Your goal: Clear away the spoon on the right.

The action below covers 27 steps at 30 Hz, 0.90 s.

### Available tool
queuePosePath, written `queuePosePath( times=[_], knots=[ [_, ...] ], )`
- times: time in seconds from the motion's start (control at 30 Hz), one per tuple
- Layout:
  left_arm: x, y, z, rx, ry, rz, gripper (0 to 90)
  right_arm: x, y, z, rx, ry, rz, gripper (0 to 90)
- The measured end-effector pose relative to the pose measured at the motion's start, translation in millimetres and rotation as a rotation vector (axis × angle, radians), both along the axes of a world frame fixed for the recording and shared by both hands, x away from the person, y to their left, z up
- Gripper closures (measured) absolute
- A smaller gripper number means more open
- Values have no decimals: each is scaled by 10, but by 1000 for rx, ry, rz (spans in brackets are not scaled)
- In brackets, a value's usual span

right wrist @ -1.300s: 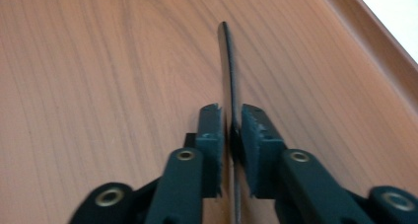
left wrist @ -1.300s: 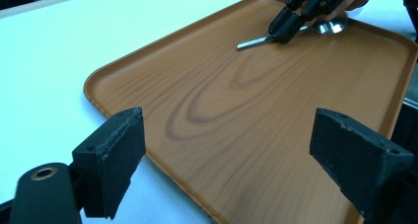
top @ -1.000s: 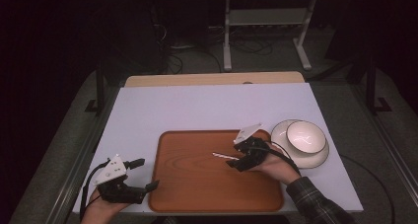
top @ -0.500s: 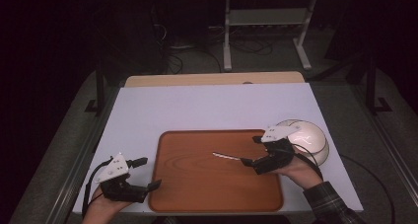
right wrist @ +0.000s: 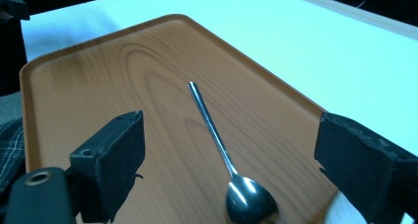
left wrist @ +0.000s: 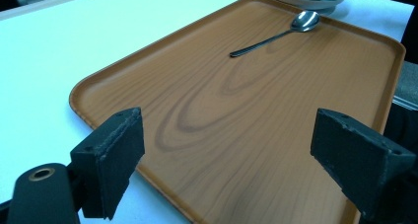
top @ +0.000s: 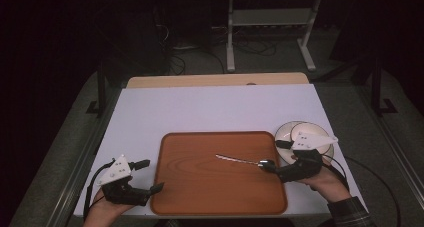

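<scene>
**Mia:** Where is the spoon (top: 245, 160) now?

**Ben:** It lies flat on the brown tray (top: 200, 197). The round end is close to the tray's right edge. The thin handle points in toward the middle of the tray.

**Mia:** Is anything holding it?

**Ben:** No. A second ago the right gripper (top: 280, 159) was over the middle of the tray, right at the spoon. Now it has pulled back to the tray's right edge. Its jaws are wide apart and nothing is between them. In the right gripper view the spoon (right wrist: 224, 155) lies alone on the wood, between the two black jaws but not touching them.

**Mia:** So the spoon has been let go?

**Ben:** I think so. It looks like the spoon has been put down on the tray, and that part seems done.

**Mia:** What about the left gripper (top: 145, 176)?

**Ben:** It waits at the tray's front left corner, the same spot as before. Its jaws are wide apart too, and they hold nothing.

**Mia:** What is that white thing?

**Ben:** A white plate (top: 285, 132) with a bowl on it. It sits on the table (top: 215, 107) just beside the tray's right edge, near the back corner. The right gripper is now just next to it, so I guess it could be the next thing to go on the tray.
</scene>
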<state>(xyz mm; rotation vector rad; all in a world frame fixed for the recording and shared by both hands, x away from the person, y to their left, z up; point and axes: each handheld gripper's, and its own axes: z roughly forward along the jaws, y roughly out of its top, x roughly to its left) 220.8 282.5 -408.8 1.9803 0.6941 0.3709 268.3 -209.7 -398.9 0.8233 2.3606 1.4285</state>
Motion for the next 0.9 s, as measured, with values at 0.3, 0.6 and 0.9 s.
queuePosePath(
  times=[0.3,0.6,0.9],
  knots=[
    [-3,2,-2,3,2,-3,128,-94,-251,-27,21,-10,-44,104],
    [-3,-3,-9,8,6,2,128,-120,-403,-90,22,-3,-65,106],
    [-3,4,-10,9,5,2,128,-121,-427,-77,25,-13,-68,108]
  ],
)
